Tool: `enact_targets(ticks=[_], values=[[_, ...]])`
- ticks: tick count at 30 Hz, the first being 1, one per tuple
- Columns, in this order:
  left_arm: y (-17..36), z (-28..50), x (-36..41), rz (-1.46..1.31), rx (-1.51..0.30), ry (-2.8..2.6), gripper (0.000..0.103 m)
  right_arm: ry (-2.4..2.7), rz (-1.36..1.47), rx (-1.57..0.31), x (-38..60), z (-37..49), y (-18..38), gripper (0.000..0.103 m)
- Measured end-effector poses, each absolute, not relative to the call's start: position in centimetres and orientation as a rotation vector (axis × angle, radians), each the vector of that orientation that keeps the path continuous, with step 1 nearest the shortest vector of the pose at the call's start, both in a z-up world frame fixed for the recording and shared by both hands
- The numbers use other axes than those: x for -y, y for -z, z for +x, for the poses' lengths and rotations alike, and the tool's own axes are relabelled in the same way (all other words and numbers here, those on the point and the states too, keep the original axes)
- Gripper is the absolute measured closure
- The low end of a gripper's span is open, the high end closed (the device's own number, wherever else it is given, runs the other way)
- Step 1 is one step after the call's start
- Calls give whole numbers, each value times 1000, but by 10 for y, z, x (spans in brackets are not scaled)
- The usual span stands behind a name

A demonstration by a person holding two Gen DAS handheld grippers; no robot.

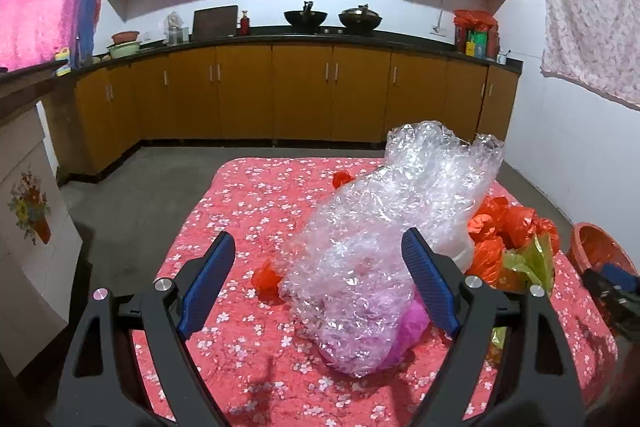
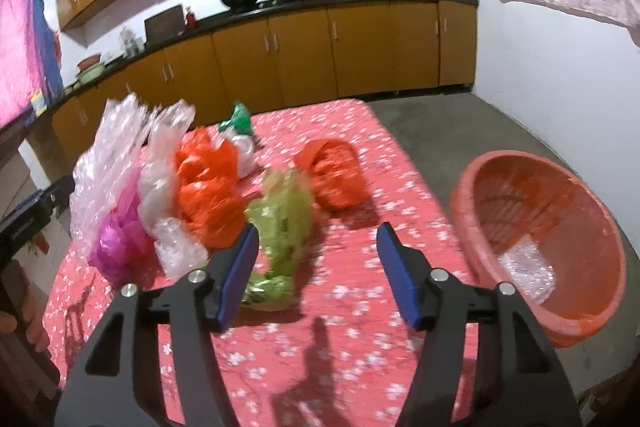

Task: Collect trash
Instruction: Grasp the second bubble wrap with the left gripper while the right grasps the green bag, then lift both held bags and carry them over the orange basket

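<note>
Left gripper (image 1: 318, 283) fingers wide, empty; bubble wrap bundle (image 1: 384, 227) on tabletop (image 1: 240, 195) just ahead, long axis running away and rightward. Right gripper (image 2: 316, 267) fingers half spread, empty; green bag (image 2: 280, 223) ahead-left, basket (image 2: 540, 235) at right.

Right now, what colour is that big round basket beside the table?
The basket is orange-red plastic, with one clear crumpled piece of wrap inside. The right wrist view shows it best.
</note>
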State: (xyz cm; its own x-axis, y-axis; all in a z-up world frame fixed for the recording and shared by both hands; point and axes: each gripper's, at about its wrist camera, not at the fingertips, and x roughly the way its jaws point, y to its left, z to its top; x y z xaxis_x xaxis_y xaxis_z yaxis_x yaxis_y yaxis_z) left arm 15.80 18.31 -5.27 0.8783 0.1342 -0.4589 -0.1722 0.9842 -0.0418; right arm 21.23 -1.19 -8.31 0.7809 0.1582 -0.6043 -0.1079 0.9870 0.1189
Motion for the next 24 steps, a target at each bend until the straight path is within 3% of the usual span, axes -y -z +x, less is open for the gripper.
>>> enact_targets(ticks=[9, 13, 17, 20, 24], values=[[61, 172, -192, -70, -502, -88, 21, -139, 39, -758, -10, 238, 111, 55], [67, 173, -195, -80, -527, -57, 39, -141, 23, -788, -13, 242, 120, 66], [73, 173, -197, -91, -553, -34, 62, -147, 18, -802, -15, 242, 123, 86], [74, 171, -196, -86, -560, -25, 79, -156, 18, -798, -15, 240, 122, 90], [73, 170, -195, -84, -560, -23, 87, -160, 19, -793, -14, 237, 119, 92]])
